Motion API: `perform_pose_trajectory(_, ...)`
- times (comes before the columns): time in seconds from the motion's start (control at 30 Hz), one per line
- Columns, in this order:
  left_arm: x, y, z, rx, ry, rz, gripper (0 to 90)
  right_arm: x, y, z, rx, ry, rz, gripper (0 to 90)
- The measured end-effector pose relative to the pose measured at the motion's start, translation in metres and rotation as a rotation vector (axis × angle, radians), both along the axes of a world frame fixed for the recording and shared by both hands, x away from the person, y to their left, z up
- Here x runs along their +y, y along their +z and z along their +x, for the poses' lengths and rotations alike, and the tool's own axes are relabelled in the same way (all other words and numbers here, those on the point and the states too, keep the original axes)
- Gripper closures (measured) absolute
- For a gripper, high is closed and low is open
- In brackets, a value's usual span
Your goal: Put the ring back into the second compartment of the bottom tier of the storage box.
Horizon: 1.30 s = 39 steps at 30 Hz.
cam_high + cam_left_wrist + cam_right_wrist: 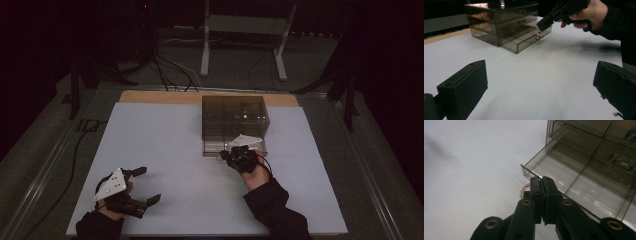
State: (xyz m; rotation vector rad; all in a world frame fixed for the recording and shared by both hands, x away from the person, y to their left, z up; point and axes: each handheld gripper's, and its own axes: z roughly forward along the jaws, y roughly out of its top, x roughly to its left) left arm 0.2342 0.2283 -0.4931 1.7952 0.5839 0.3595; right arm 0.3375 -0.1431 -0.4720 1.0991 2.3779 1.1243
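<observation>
Smoked clear drawer unit (235, 120) at table (160, 150) far edge, bottom drawer (574, 185) pulled out. Right gripper (541, 183) pinched shut on pink bead string (523, 191), beside drawer's front corner. Left gripper (142, 185) wide, empty, well apart

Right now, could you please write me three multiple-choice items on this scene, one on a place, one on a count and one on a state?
1. Where does the right gripper work?
A. at the front of the drawer unit's bottom drawer
B. at the table's left edge
C. on top of the unit

2. How many drawer levels does the smoky clear unit have?
A. one
B. three
C. six

3. How do the left gripper's jaws stand?
A. shut on a cloth
B. shut, empty
C. wide open, empty

Answers: 1 A, its tip sits at the pulled-out bottom drawer, pinching pink beads. 2 B, the left gripper view shows three stacked levels. 3 C, its jaws stand far apart over the bare white table.
</observation>
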Motion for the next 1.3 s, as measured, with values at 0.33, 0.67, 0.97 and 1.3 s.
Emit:
perform_pose_trajectory(0.33,0.000,0.000,0.000,0.001,0.000,0.000,0.4,-0.007,0.006,0.002,-0.017,-0.027,0.019,88.3)
perform_pose_trajectory(0.67,0.000,0.001,-0.001,-0.011,0.003,0.002,0.4,-0.012,0.009,0.004,-0.024,-0.046,0.025,88.3)
perform_pose_trajectory(0.97,0.001,0.001,-0.001,-0.009,0.002,-0.004,0.5,-0.016,0.011,0.007,-0.035,-0.070,0.026,88.3)
perform_pose_trajectory(1.3,0.001,0.001,-0.001,-0.008,0.004,-0.005,0.4,-0.023,0.011,0.014,-0.031,-0.111,0.032,88.2)
